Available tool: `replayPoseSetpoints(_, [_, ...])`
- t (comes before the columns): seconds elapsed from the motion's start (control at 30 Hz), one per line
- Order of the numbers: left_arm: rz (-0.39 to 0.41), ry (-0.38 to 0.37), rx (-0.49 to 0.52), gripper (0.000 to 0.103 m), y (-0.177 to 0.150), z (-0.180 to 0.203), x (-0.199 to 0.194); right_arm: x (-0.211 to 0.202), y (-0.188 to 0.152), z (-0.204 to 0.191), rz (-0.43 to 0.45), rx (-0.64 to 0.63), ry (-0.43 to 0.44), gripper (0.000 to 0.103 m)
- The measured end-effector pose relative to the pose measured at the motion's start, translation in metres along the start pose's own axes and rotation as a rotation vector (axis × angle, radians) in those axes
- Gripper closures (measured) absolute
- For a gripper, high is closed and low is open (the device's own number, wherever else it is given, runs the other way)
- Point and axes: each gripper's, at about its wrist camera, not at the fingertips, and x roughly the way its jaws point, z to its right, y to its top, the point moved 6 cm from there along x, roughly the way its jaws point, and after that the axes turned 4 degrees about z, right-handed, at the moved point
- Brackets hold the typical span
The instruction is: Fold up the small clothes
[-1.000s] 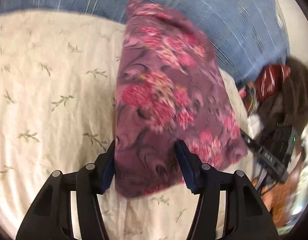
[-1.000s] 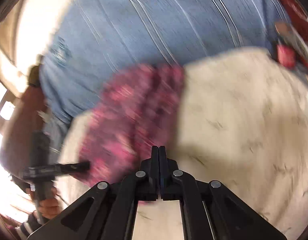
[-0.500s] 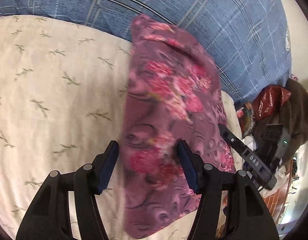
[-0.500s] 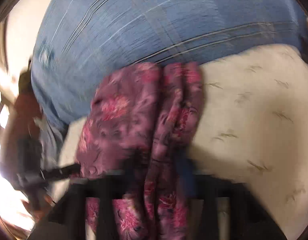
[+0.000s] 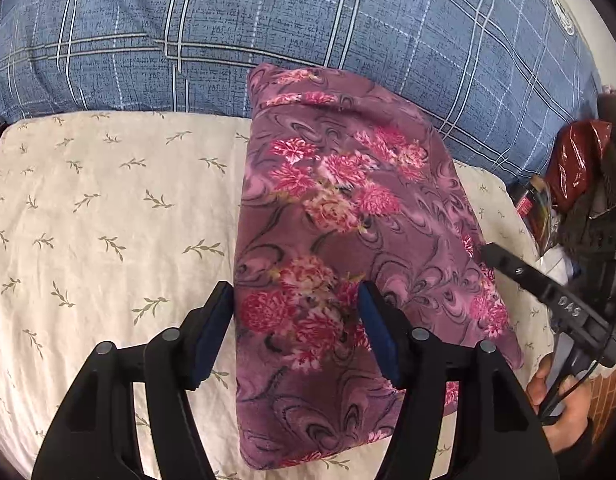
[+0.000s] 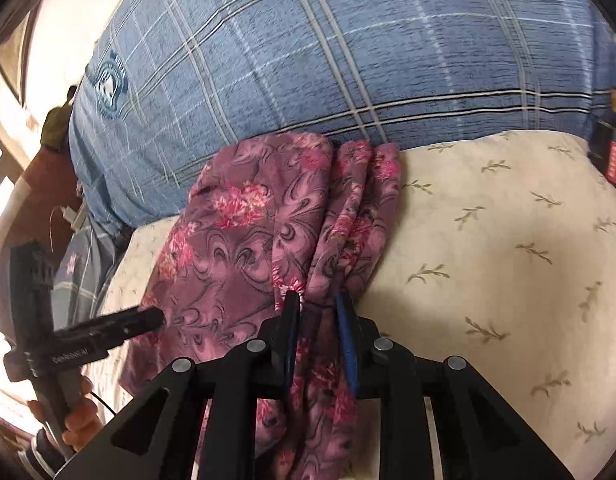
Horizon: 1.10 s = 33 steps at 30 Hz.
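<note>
A purple garment with pink flowers lies folded in a long stack on a cream sheet with leaf sprigs. My left gripper is open, its fingers spread above the near end of the garment. In the right wrist view the garment shows folded layers along its right edge. My right gripper is open a little, its blue pads on either side of the layered edge, not pinching it. The right gripper also shows in the left wrist view, held by a hand.
A big blue plaid pillow lies behind the garment, touching its far end. Clutter with a red bag sits at the right edge of the bed. The left gripper shows in the right wrist view at the left.
My right gripper was shut and has opened around the garment's layered edge. My left gripper stayed open and drew back slightly. The garment has settled flat.
</note>
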Motion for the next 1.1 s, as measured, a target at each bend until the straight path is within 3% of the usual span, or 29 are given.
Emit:
replayPoseSetpoints(0.17, [0.007, 0.013, -0.012, 0.040, 0.005, -0.005, 0.000, -0.014, 0.029, 0.007, 0.092, 0.056, -0.018, 0.042])
replayPoseSetpoints(0.23, [0.025, 0.009, -0.010, 0.039, 0.019, -0.012, -0.005, -0.009, 0.043, 0.008, 0.117, 0.097, 0.008, 0.040])
replayPoseSetpoints(0.3, [0.042, -0.020, -0.045, 0.027, 0.043, -0.023, -0.004, 0.005, 0.055, 0.013, 0.114, 0.154, 0.037, 0.038])
replayPoseSetpoints(0.47, [-0.071, -0.045, -0.055, 0.025, 0.078, -0.031, 0.034, 0.063, 0.061, 0.020, 0.023, 0.228, 0.065, 0.038])
replayPoseSetpoints(0.5, [-0.085, -0.046, -0.054, 0.025, 0.085, -0.029, 0.043, 0.074, 0.059, 0.016, -0.003, 0.208, 0.063, 0.038])
replayPoseSetpoints(0.53, [-0.092, -0.048, -0.054, 0.025, 0.092, -0.026, 0.050, 0.084, 0.058, 0.009, -0.038, 0.165, 0.045, 0.055])
replayPoseSetpoints(0.57, [-0.090, -0.050, -0.053, 0.025, 0.096, -0.025, 0.053, 0.089, 0.058, -0.004, -0.051, 0.077, 0.038, 0.095])
replayPoseSetpoints(0.63, [-0.061, -0.054, -0.049, 0.025, 0.109, -0.020, 0.057, 0.076, 0.064, -0.026, 0.014, -0.056, 0.025, 0.095])
replayPoseSetpoints(0.73, [-0.037, -0.043, -0.057, 0.028, 0.124, -0.013, 0.069, 0.057, 0.076, -0.026, 0.099, -0.024, 0.036, 0.095])
replayPoseSetpoints(0.77, [-0.044, -0.029, -0.057, 0.032, 0.126, -0.012, 0.077, 0.061, 0.077, -0.016, 0.090, -0.007, 0.001, 0.095])
replayPoseSetpoints(0.9, [-0.143, 0.002, -0.063, 0.032, 0.119, -0.009, 0.105, 0.092, 0.060, 0.024, -0.045, 0.042, -0.130, 0.094])
replayPoseSetpoints(1.03, [-0.119, -0.057, -0.065, 0.033, 0.113, -0.018, 0.076, 0.059, 0.057, 0.028, 0.028, 0.130, -0.031, 0.087])
replayPoseSetpoints(1.1, [-0.113, -0.118, -0.072, 0.032, 0.100, -0.028, 0.055, 0.045, 0.048, 0.031, 0.015, 0.171, 0.044, 0.084])
